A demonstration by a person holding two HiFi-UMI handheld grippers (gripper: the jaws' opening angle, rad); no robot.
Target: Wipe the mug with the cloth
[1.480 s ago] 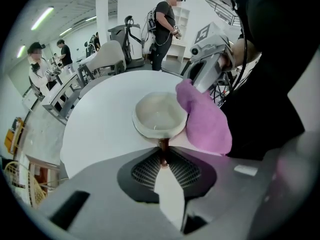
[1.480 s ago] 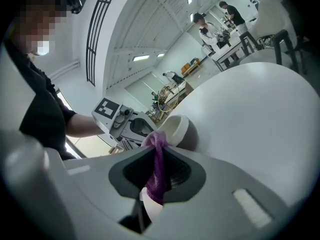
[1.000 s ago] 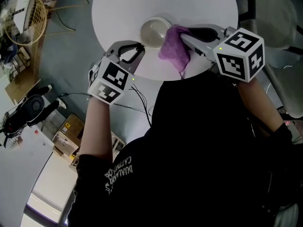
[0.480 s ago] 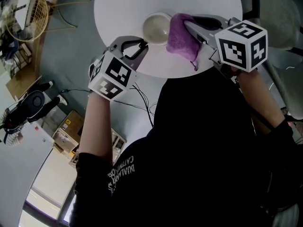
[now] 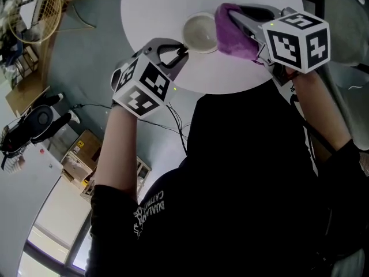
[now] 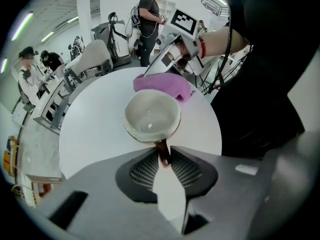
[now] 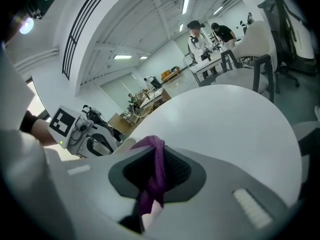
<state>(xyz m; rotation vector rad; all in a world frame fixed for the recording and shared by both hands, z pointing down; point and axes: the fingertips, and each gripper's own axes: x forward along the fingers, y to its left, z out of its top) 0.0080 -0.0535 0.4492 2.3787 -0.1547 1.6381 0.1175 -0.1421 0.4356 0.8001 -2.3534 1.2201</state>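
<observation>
Two tongs engaged. Left tongs (image 6: 164, 156) pinch the brown handle (image 6: 163, 151) of the white mug (image 5: 200, 32), jaws having just eased wider. Right tongs (image 7: 156, 159) are clenched on the purple cloth (image 5: 235, 36), which lies against the mug opposite the handle. Mug upright on round white desk (image 5: 150, 10).

There is one mug (image 5: 200, 32) on one round white desk (image 5: 161, 4), with one purple cloth (image 5: 233, 30) at the mug's 3 o'clock. The head view has one wire basket (image 5: 31, 13) at 10 o'clock.

The left gripper view shows three people in the background: one person (image 6: 150, 14) at 12 o'clock and two more people (image 6: 50, 61) at 9 o'clock. It also shows one white chair (image 6: 95, 54) at 10 o'clock and one red bracelet (image 6: 201, 34) on a wrist at 1 o'clock.

The right gripper view shows two bystanders (image 7: 197, 41) at 1 o'clock.
</observation>
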